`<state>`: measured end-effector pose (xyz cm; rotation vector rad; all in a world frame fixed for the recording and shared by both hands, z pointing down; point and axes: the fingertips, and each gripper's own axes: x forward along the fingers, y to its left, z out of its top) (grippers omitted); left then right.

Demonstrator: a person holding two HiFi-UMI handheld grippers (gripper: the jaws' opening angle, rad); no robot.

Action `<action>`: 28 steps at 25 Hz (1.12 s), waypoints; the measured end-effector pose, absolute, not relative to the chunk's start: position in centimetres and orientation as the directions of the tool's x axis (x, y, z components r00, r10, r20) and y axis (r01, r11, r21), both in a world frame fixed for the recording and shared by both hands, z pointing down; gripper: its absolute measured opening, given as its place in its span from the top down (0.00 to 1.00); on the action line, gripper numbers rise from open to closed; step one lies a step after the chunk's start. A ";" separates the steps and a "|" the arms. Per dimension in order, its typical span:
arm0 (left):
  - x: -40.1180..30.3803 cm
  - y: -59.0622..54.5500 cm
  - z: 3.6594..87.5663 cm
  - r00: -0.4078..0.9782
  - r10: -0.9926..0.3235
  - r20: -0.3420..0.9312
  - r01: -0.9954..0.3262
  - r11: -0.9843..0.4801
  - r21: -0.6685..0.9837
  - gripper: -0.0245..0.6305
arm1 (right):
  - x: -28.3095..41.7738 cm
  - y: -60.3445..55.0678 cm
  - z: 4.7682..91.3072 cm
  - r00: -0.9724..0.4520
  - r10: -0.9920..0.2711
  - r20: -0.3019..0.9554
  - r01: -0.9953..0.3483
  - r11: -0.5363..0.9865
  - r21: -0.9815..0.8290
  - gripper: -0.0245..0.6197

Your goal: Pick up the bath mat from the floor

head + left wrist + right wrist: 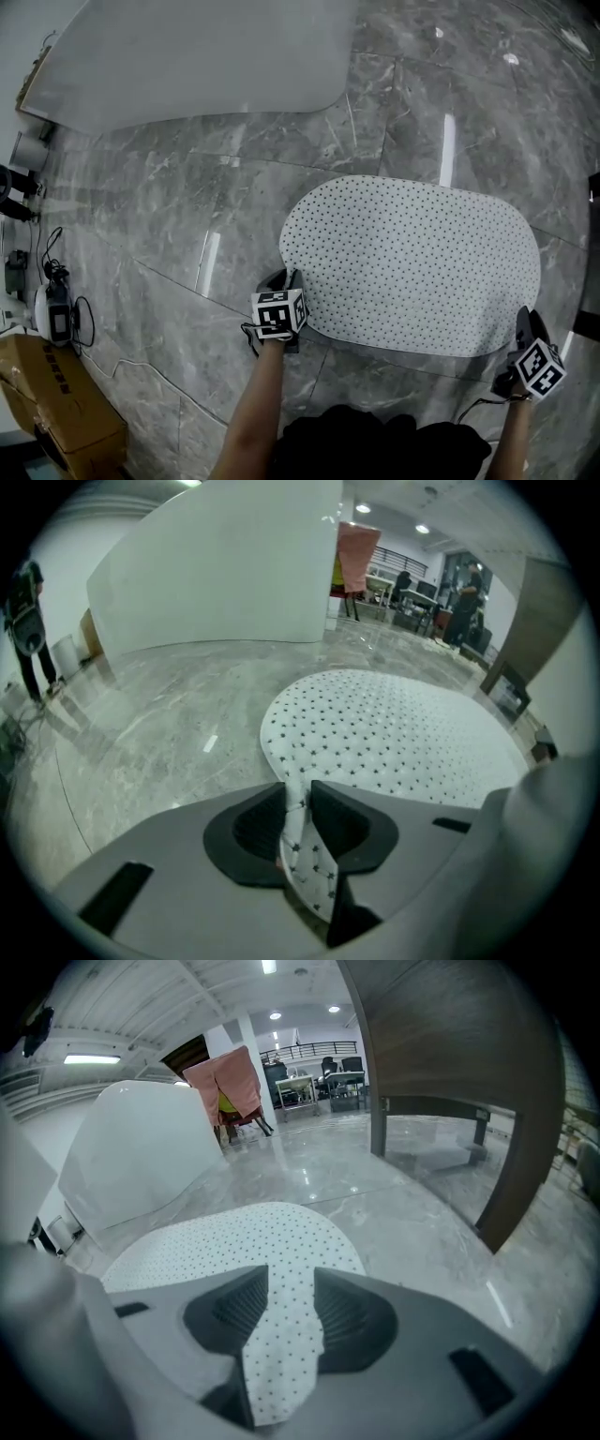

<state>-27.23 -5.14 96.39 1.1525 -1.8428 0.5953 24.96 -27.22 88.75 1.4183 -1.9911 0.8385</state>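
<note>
On the floor (187,234), left tongs (298,799) and right tongs (286,1312) each clamp the bath mat (412,262) by its near edge; next, probably, lifting both together.

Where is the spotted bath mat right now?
In the head view the bath mat lies on the grey floor, right of centre, its near edge pinched by the left gripper and the right gripper.

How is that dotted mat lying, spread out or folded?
The mat is spread flat on the floor, unfolded; only its near edge is pinched, by the left gripper and the right gripper.
</note>
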 end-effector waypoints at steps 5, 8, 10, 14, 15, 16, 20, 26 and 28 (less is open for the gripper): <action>-27.6 -5.3 96.8 -0.239 -0.468 0.851 -0.930 0.362 -0.062 0.90 | 25.3 -26.2 89.4 -0.276 -0.605 0.747 -0.959 0.230 -0.168 0.72; -28.0 -4.4 96.1 -0.261 -0.448 0.855 -0.923 0.374 -0.086 0.91 | 25.5 -26.7 90.7 -0.285 -0.575 0.767 -0.954 0.247 -0.170 0.72; -27.5 -4.6 96.1 -0.265 -0.445 0.855 -0.921 0.380 -0.088 0.91 | 26.6 -26.9 91.2 -0.268 -0.566 0.780 -0.958 0.246 -0.150 0.72; -27.0 -5.2 96.0 -0.254 -0.455 0.854 -0.914 0.401 -0.058 0.91 | 27.9 -27.4 92.1 -0.245 -0.543 0.803 -0.958 0.263 -0.115 0.68; -26.9 -5.3 96.0 -0.250 -0.456 0.854 -0.913 0.405 -0.051 0.91 | 28.0 -27.5 92.4 -0.246 -0.534 0.809 -0.957 0.267 -0.114 0.67; -26.9 -5.3 95.9 -0.246 -0.456 0.855 -0.912 0.407 -0.045 0.91 | 28.0 -27.7 92.7 -0.245 -0.525 0.815 -0.956 0.270 -0.113 0.64; -26.7 -5.4 95.9 -0.236 -0.452 0.860 -0.915 0.402 -0.040 0.91 | 29.1 -28.8 94.1 -0.209 -0.499 0.841 -0.962 0.258 -0.086 0.59; -26.8 -5.3 95.9 -0.242 -0.462 0.854 -0.908 0.418 -0.031 0.91 | 29.7 -29.6 96.2 -0.204 -0.456 0.867 -0.958 0.274 -0.081 0.59; -26.6 -5.4 96.0 -0.239 -0.463 0.854 -0.906 0.422 -0.025 0.91 | 29.9 -29.8 96.5 -0.192 -0.448 0.873 -0.958 0.278 -0.068 0.59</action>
